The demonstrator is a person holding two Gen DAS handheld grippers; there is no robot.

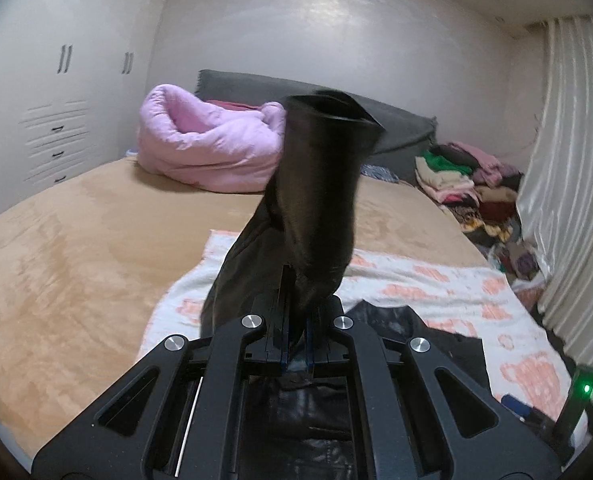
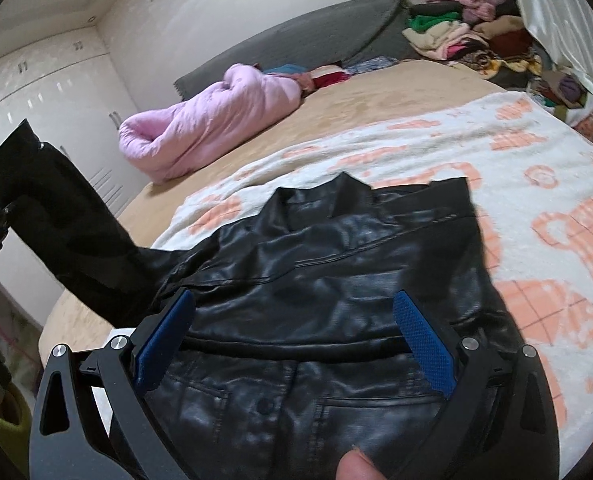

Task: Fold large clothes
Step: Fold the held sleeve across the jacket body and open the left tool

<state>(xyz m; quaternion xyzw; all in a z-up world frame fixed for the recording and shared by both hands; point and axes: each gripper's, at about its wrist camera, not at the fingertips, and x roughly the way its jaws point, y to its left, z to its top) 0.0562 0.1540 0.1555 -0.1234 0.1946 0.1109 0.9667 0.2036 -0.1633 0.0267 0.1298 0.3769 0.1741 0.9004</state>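
Gripping the black sleeve [image 1: 316,184] of the leather jacket [image 2: 328,280], the left gripper [image 1: 296,344] has its jaws pressed together on the fabric, and the sleeve stands up in front of it, lifted off the bed [image 1: 76,240]. The right gripper [image 2: 292,336] has its jaws wide apart, with the blue pads [image 2: 424,344] on either side of the jacket's body and nothing clamped between them. The jacket lies on a white blanket with orange pattern [image 2: 516,168] spread on the bed. A fingertip [image 2: 356,468] shows at the bottom edge of the right wrist view.
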